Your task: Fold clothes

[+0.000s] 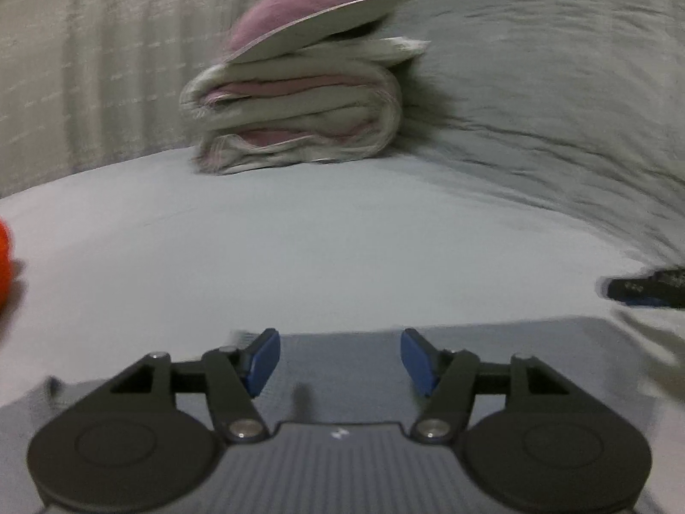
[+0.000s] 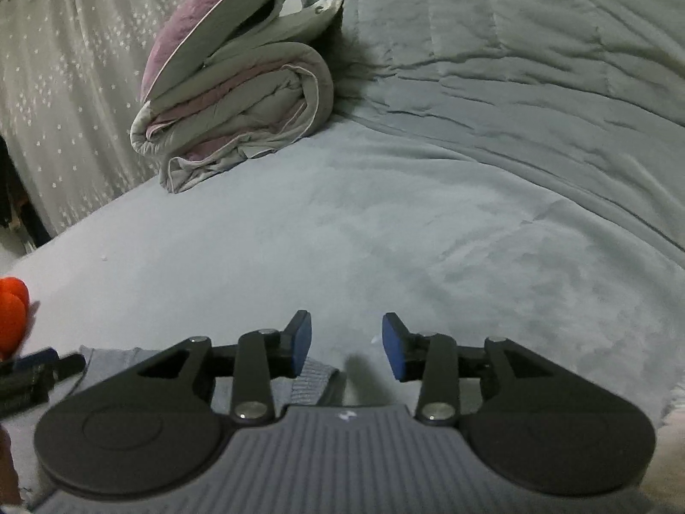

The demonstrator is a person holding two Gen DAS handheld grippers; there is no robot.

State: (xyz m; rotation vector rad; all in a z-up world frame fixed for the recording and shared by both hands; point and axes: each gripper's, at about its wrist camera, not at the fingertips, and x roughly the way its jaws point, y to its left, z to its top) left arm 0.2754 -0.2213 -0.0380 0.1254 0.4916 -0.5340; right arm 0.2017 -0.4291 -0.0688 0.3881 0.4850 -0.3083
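A grey-blue garment [image 1: 342,364] lies flat on the pale bed sheet [image 1: 299,248] right under my left gripper [image 1: 340,362], which is open and empty just above it. In the right wrist view the same garment's ribbed edge [image 2: 310,379] shows below my right gripper [image 2: 346,345], which is also open and empty. The garment's far parts are hidden by both gripper bodies. The tip of the other gripper [image 1: 646,289] shows at the right edge of the left wrist view.
A folded grey and mauve quilt with a cushion on top [image 1: 299,115] [image 2: 239,90] sits at the far side of the bed. A rumpled grey duvet [image 2: 535,64] rises to the right. A starred curtain [image 2: 64,85] hangs at the left. An orange object [image 2: 13,312] is at the left edge.
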